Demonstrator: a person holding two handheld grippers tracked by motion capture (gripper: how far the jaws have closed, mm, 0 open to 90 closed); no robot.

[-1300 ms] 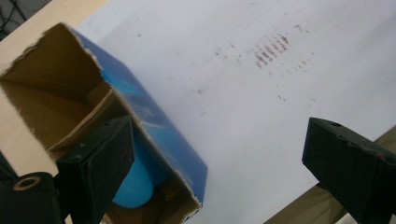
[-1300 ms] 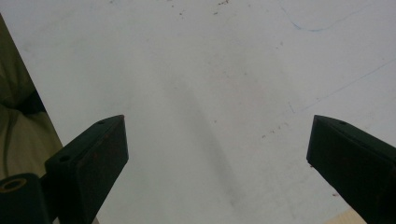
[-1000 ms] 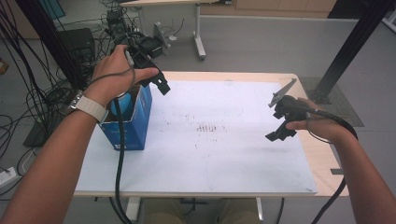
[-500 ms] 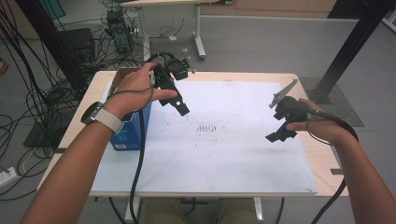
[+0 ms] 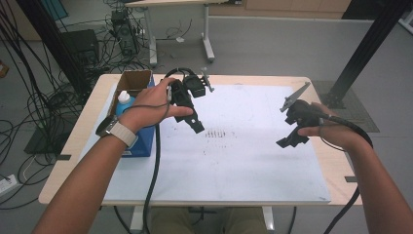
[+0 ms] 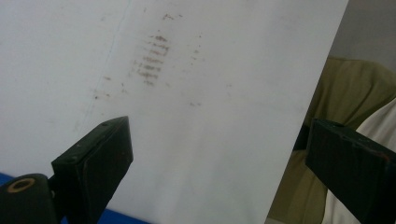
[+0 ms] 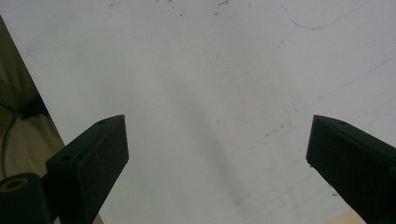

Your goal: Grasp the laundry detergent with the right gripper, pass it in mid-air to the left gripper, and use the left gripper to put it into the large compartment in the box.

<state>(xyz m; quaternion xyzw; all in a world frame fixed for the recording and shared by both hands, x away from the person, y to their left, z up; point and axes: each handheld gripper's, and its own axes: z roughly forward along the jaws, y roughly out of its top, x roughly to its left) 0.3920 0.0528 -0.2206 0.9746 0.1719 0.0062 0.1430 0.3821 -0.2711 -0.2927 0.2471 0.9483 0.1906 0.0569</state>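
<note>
High view: both tongs, left point(image 5: 194, 123) and right point(image 5: 290, 139), gape empty; no legible writing

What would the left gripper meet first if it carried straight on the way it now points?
Probably the white sheet on the table, near its brown smudges; the left gripper is open with nothing between its jaws.

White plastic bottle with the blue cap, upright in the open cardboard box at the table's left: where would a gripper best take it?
Grip the white plastic bottle by its blue cap and shoulder, coming straight down from above. The open cardboard box walls hide its body, so probably no side approach works.
</note>
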